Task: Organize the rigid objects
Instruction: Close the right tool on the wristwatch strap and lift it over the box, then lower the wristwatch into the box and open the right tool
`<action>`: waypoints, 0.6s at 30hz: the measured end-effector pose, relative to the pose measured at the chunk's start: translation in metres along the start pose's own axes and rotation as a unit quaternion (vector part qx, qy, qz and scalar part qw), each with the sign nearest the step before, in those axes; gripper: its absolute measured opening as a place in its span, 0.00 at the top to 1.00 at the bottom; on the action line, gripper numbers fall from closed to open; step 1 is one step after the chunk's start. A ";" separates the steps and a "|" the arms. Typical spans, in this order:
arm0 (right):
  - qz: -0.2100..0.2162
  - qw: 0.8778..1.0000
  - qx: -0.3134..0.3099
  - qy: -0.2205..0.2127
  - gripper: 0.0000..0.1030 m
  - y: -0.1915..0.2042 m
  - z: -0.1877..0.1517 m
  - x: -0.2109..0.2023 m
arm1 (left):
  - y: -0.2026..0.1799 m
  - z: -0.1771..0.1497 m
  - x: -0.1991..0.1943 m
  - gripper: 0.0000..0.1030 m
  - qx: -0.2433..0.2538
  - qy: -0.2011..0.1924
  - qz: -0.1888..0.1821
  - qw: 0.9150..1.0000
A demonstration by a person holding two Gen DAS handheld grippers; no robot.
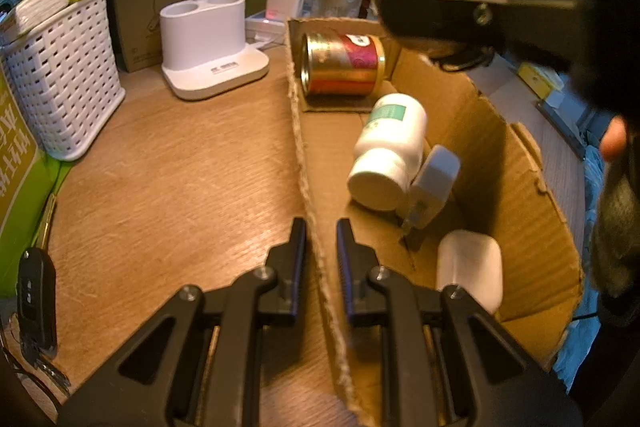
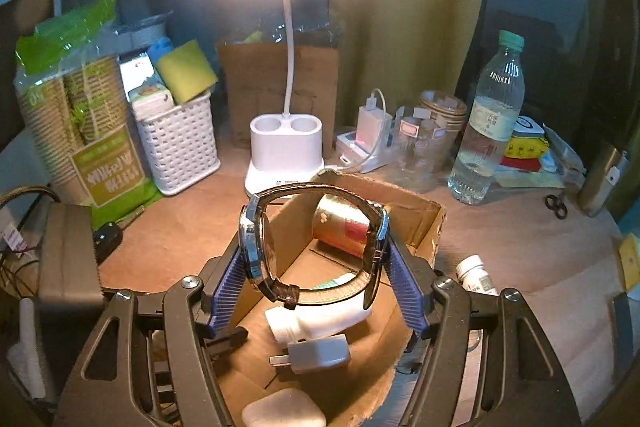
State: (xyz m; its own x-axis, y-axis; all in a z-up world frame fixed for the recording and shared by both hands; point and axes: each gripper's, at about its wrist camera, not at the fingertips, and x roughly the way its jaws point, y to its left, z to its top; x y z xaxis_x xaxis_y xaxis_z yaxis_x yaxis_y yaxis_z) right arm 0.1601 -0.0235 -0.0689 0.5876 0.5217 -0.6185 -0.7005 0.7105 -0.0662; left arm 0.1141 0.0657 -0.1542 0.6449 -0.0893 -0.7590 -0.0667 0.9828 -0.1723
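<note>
Wristwatch (image 2: 316, 251) clamped across its band loop in the right gripper (image 2: 316, 267), jaws wide, pads pressing the case on one side and the strap on the other; it hangs above the cardboard box (image 2: 428, 223).

Left gripper (image 1: 320, 239) nearly closed on the box's left wall, pinning it at 6 o'clock in the left wrist view.

Near to far inside the box, right wrist view: white earbud case (image 2: 284, 411) at 6 o'clock, grey plug adapter (image 2: 320, 353), white pill bottle (image 2: 332, 315) on its side, gold tin (image 2: 344, 227) toward 12.

Outside: small white bottle (image 2: 478, 277) at 3 o'clock on the desk (image 2: 520, 239), car key (image 1: 34, 303) at 8 o'clock in the left wrist view.

Step, my read: dropping the watch in. Next: lower into free floor between bottle and tin, open jaws fully so the strap doesn't snag.
</note>
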 end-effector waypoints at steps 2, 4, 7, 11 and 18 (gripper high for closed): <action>0.004 1.000 0.001 0.004 0.33 0.000 -0.001 0.003 | 0.000 0.000 0.000 0.84 0.002 -0.001 0.001 1.000; 0.006 1.000 -0.001 0.007 0.33 0.001 -0.002 0.004 | 0.000 0.000 0.000 0.84 0.002 0.000 0.001 1.000; 0.010 1.000 0.000 0.009 0.33 0.001 -0.003 0.005 | -0.001 0.000 0.000 0.84 0.002 0.000 0.001 1.000; 0.013 1.000 0.001 0.018 0.33 0.000 -0.004 0.009 | 0.000 0.000 0.000 0.84 0.002 0.000 0.001 1.000; 0.017 0.999 0.003 0.036 0.32 0.002 -0.005 0.018 | -0.001 0.000 0.000 0.84 0.002 0.000 0.001 1.000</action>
State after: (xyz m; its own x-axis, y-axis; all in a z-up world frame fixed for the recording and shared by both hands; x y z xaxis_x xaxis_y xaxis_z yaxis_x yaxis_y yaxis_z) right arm 0.1671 -0.0154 -0.0842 0.5332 0.5105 -0.6746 -0.7171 0.6958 -0.0403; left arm 0.1145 0.0651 -0.1543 0.6453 -0.0874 -0.7590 -0.0648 0.9836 -0.1684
